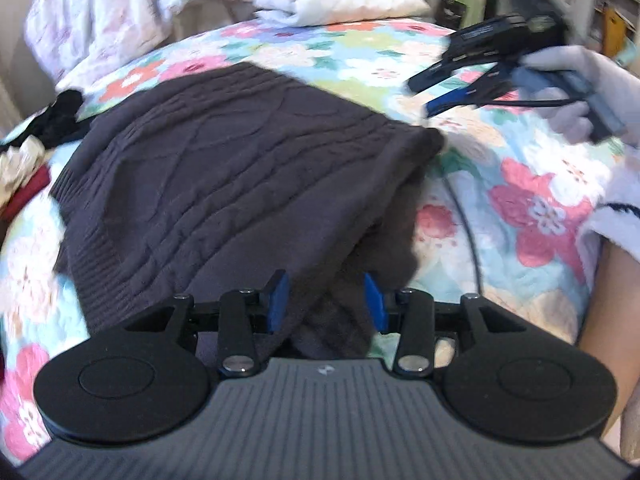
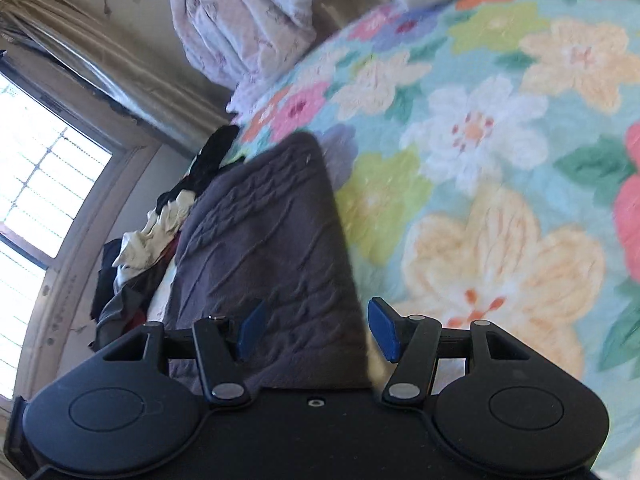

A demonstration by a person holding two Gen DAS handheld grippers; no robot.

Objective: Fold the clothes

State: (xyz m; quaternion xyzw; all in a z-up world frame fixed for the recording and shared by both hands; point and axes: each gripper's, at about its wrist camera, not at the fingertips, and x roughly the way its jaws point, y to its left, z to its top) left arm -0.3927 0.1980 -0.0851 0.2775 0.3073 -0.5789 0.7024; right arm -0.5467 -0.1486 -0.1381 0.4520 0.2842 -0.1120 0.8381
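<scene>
A dark purple-grey cable-knit sweater (image 1: 224,184) lies folded on a floral bedspread (image 1: 520,208). My left gripper (image 1: 326,300) is open, its blue pads on either side of the sweater's bunched near corner, not closed on it. My right gripper (image 1: 452,88) shows in the left wrist view, held by a white-gloved hand above the bed at the right, apart from the sweater. In the right wrist view the right gripper (image 2: 316,328) is open and empty, above the sweater's (image 2: 260,248) edge.
A pile of other clothes (image 2: 160,232) lies beyond the sweater's far side by the window. A folded pale quilt (image 2: 240,20) and white pillows (image 1: 340,0) sit at the head of the bed. A bare arm (image 1: 612,304) is at the right.
</scene>
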